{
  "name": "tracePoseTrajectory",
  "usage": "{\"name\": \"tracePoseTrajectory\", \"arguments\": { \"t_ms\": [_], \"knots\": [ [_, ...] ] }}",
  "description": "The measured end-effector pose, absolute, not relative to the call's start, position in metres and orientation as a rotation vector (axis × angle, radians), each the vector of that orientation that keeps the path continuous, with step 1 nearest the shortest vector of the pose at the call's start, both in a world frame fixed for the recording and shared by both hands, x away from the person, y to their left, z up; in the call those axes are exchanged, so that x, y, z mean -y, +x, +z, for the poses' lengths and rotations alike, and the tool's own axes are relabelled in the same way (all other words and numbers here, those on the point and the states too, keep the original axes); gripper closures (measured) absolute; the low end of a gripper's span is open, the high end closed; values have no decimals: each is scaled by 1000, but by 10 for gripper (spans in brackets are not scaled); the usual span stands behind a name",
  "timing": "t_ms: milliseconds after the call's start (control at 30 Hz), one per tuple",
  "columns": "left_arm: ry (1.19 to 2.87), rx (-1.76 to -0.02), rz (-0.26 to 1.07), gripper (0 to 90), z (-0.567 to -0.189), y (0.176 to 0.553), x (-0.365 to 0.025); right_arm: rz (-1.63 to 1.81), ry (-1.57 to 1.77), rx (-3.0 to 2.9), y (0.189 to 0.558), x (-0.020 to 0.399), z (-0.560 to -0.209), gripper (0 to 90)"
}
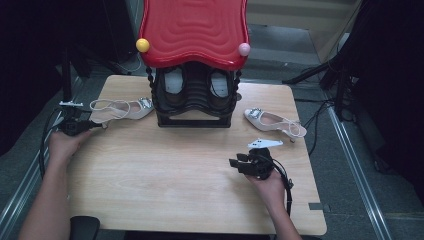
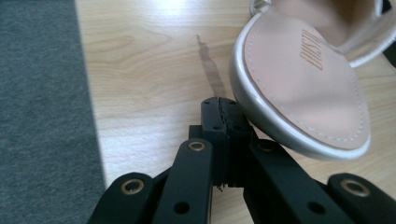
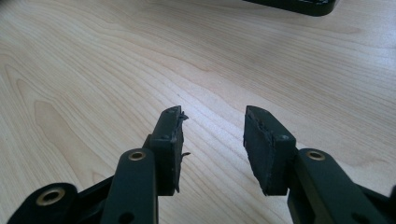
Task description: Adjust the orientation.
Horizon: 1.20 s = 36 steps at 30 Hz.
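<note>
left gripper (image 2: 219,116) fingers closed, empty, beside white sandal (image 2: 303,88) heel; open before grabbing. right gripper (image 3: 212,140) fingers apart, idle.

Left forearm enters from the near left corner and runs up toward the far left; the left hand (image 1: 64,145) wraps the left gripper (image 1: 92,125) from behind. Gripper lies low and roughly level, pointing right. In the left gripper view its jaws are pressed together, pad against pad.

Right forearm enters from the near edge, right of centre; the right hand (image 1: 270,186) cups the right gripper (image 1: 234,164), which points left. Its jaws stand apart with a clear gap between the pads (image 3: 170,140).
</note>
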State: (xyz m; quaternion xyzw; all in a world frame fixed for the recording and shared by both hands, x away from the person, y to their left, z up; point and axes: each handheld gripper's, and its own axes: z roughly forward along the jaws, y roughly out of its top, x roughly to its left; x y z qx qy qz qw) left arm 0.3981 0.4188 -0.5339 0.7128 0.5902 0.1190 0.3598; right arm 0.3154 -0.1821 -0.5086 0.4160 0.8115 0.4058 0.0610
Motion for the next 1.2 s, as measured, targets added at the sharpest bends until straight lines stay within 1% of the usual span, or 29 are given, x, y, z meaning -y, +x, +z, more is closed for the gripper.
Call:
{"name": "tracePoseTrajectory", "arguments": {
  "t_ms": [467,667,767,900,1200],
  "knots": [
    [1845,-1489,224,900,-533,381,-395,1232,1228,-2474,324,172,-508,582],
    [1833,-1483,205,896,-532,375,-384,1245,1210,-2476,327,168,-508,582],
    [1855,-1469,204,894,-531,372,-375,1251,1202,-2473,328,167,-508,582],
    [1822,-1480,157,889,-529,370,-366,1258,1196,-2470,329,165,-509,582],
    [1829,-1468,164,872,-524,367,-342,1246,1192,-2482,330,162,-508,582]
  ]
}}
